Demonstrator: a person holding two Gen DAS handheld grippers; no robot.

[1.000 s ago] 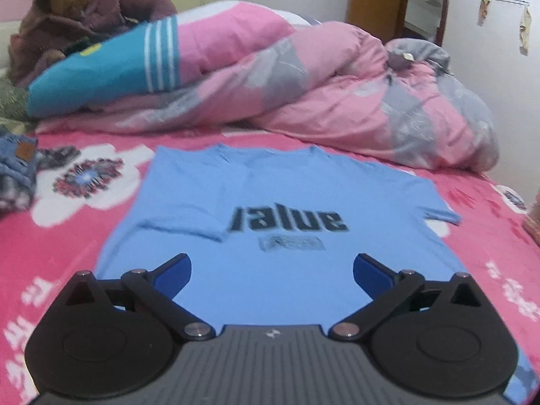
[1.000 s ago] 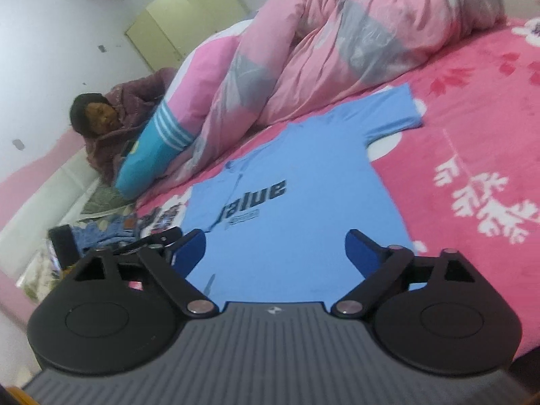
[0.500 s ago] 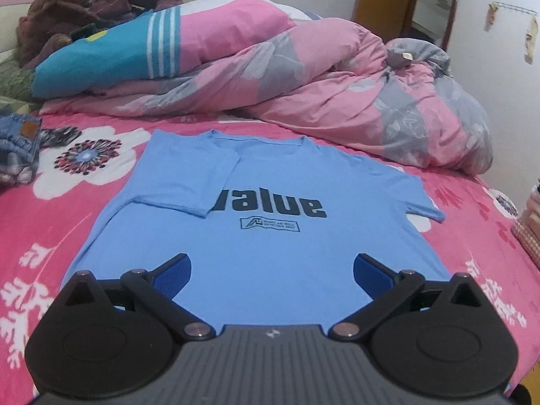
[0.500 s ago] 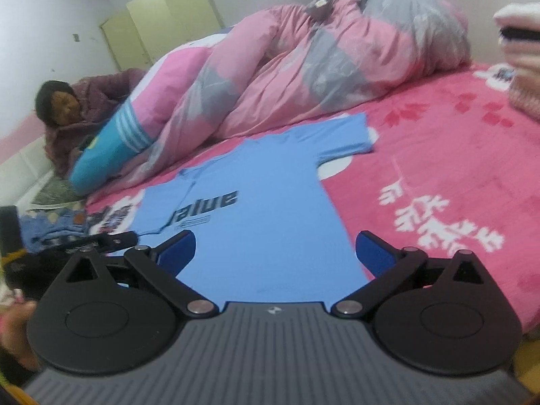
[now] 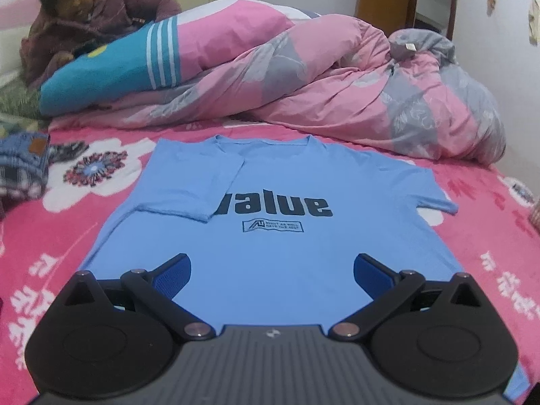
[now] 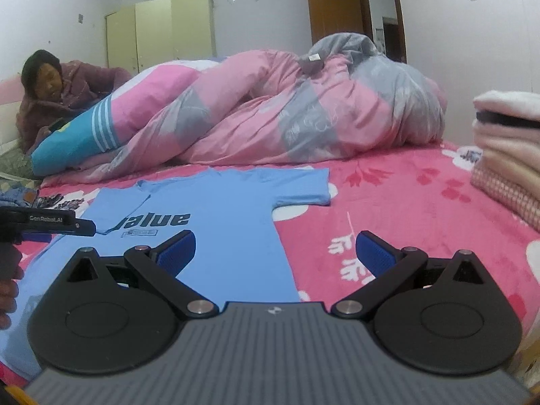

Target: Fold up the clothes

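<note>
Since 1 second ago, my right gripper [image 6: 275,253] has rolled from a steep tilt to level, so the bed [image 6: 422,202] now sits flat in its view, and its jaws have finished spreading. Both tools are released and empty: the right stands wide apart over the shirt's side edge, and my left gripper [image 5: 271,275] gapes over the hem. The blue shirt [image 5: 270,253] lies face up on the pink bed, collar away from me, "value" printed across the chest. 1 sleeve [image 5: 182,185], on my left, is already folded in over the chest; the other sleeve [image 6: 303,192] is still spread flat. I judge the sleeve folds are half done. My next move calls for taking that outer sleeve with the right gripper and laying it inward to match. Only the right view shows a stack of folded clothes [image 6: 506,155] at the bed's far right, a wardrobe [image 6: 162,33], and the left gripper from the side, held by a hand [image 6: 8,290]. Only the left view shows the whole shirt and hem. A person [image 5: 84,23] lies beside a quilt [image 5: 337,94] beyond.
</note>
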